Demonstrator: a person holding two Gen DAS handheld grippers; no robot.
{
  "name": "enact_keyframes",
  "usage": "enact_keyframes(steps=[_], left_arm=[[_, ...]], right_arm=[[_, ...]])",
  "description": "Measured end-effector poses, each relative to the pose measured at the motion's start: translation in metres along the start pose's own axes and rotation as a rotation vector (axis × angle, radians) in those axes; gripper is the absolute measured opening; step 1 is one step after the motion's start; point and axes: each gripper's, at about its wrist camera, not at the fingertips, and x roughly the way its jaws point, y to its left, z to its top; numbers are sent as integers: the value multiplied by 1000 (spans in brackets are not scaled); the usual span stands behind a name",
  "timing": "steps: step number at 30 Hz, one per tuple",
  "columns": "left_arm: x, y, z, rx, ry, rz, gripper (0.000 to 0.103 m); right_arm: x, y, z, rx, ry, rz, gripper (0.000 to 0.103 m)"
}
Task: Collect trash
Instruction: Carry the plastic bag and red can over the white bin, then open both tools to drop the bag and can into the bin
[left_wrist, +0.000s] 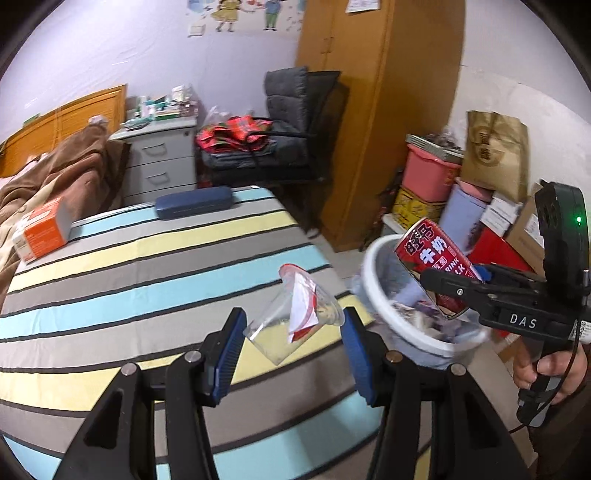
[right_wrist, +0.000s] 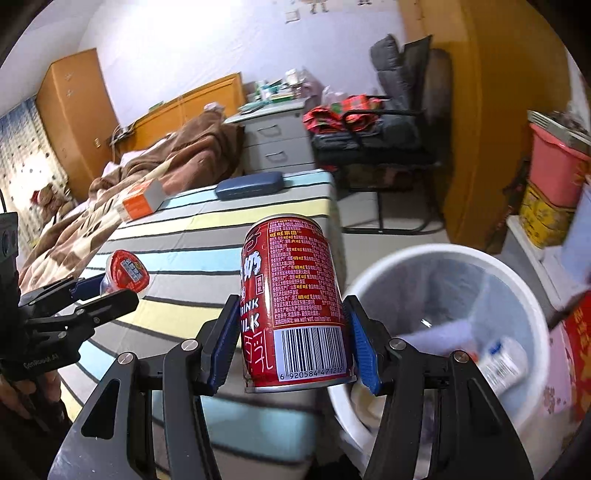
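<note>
Both jaws are closed on trash. Right gripper (right_wrist: 291, 343) clamps a red can (right_wrist: 295, 306) across its sides, pads flat on the lower half, can upright with its barcode toward the camera. Left gripper (left_wrist: 293, 332) pinches a clear cup (left_wrist: 291, 317) with a peeled red-and-white lid; the cup lies tilted, mouth toward the bin, and only its rim and base edge seem to meet the pads.

Landmark: white bin (right_wrist: 447, 258), lined, beside the corner of the striped bed (left_wrist: 147, 258). From the left wrist the can hangs over the bin's mouth, near the far rim. The right wrist view puts it just left of the rim, so how far it is inside is uncertain. The cup is left of the bin, above the bed edge, not yet over the opening. Some rubbish already lies in the bin.

Risks, as judged:
- Can released too early would clip the rim and bounce to the floor or onto the bed.
- Cup grip looks thin; thin plastic may flex and slip out short of the bin.
- Loose lid could drop off separately.
- Any residue in the tilted cup could spill on the bedding.
- Grippers are close; crowding over the bin could knock one load free.
</note>
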Motion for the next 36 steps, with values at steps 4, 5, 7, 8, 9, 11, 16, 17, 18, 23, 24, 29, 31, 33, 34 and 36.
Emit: enact_keyframes(steps=[4, 5, 7, 8, 9, 11, 16, 17, 18, 23, 24, 29, 31, 33, 34, 36], left_arm=[[2, -23, 1, 34, -3, -31, 55], [2, -29, 2, 46, -5, -39, 55], [3, -41, 2, 63, -4, -55, 55], [4, -47, 3, 74, -6, -64, 55], [6, -53, 3, 85, -5, -72, 55], [11, -65, 5, 102, 0, -92, 55], [34, -91, 13, 120, 37, -138, 55], [39, -96, 15, 124, 46, -146, 55], [46, -101, 17, 127, 52, -152, 55], [73, -124, 19, 154, 88, -163, 55], [78, -129, 20, 163, 95, -165, 55], [102, -144, 20, 176, 143, -162, 55], [110, -146, 21, 173, 155, -162, 55], [116, -148, 21, 179, 165, -155, 55], [117, -148, 21, 178, 169, -159, 55], [118, -146, 21, 172, 169, -167, 56]], right_arm=[[-15, -11, -9, 25, -22, -49, 57], [-20, -15, -11, 35, -27, -68, 57], [-25, -23, -16, 49, -33, -103, 57], [-28, -26, -18, 55, -35, -115, 57], [-29, -30, -20, 69, -34, -129, 57], [-33, -40, -25, 105, -32, -149, 57], [-41, -59, -33, 158, -31, -219, 57], [-42, -63, -34, 169, -32, -235, 57], [-42, -68, -34, 183, -28, -260, 57], [-38, -86, -39, 226, -3, -312, 57], [-33, -91, -38, 233, 15, -326, 57], [-18, -105, -40, 258, 58, -344, 57], [-15, -109, -40, 267, 70, -350, 57], [-13, -108, -41, 259, 75, -351, 57], [-13, -107, -41, 254, 80, -352, 57], [-12, -105, -41, 238, 84, -357, 57]])
